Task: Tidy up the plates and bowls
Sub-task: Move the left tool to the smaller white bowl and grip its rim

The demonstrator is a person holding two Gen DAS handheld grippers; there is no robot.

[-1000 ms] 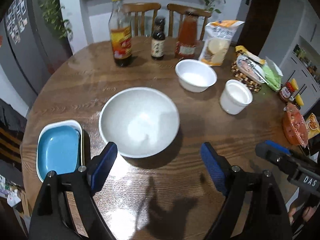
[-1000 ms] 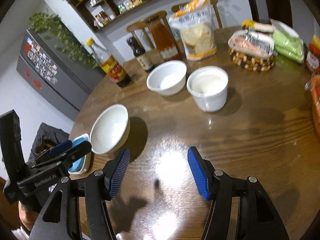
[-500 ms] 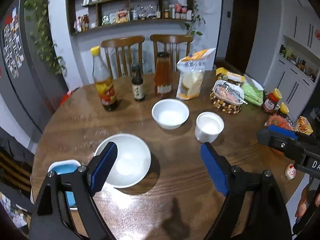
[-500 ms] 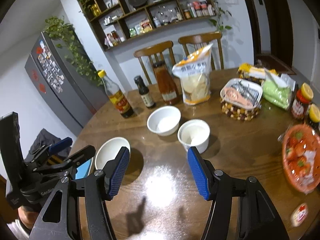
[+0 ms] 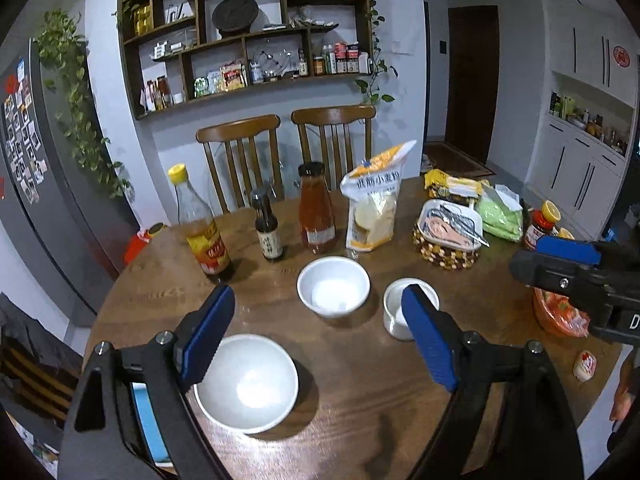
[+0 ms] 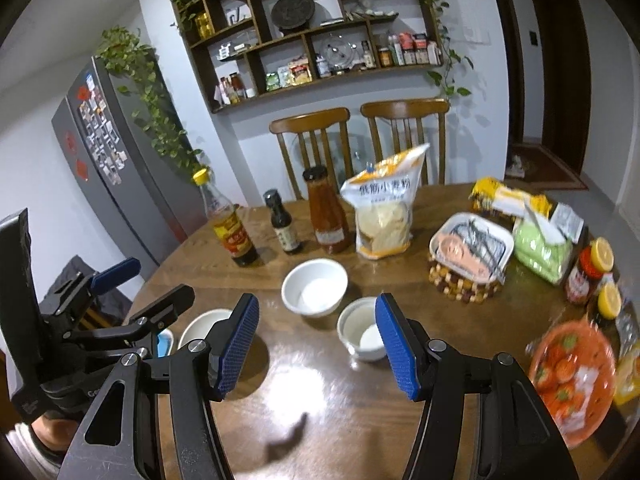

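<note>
On the round wooden table [image 5: 360,380] stand a large white bowl [image 5: 252,384], a medium white bowl [image 5: 333,291] and a small white cup-like bowl [image 5: 394,312]. A blue dish in a white tray [image 5: 148,420] shows only partly behind my left finger. My left gripper [image 5: 316,336] hangs open above the table with nothing between its blue pads. My right gripper [image 6: 318,344] is open and empty too, above the table near the small bowl [image 6: 360,334]. The medium bowl [image 6: 314,287] and large bowl [image 6: 202,326] lie beyond it. Each gripper shows in the other's view.
Bottles [image 5: 206,240], a flour bag [image 5: 374,208], a woven basket with a tray [image 5: 450,236], green packets [image 6: 544,248], jars [image 6: 584,276] and a red bowl of strawberries [image 6: 572,372] crowd the back and right. Two chairs [image 5: 280,152] stand behind; a fridge [image 6: 104,152] at left.
Both grippers have risen and tilted up, so the bowls look smaller and lower in view and the shelves and chairs have come into sight. Jaws unchanged.
</note>
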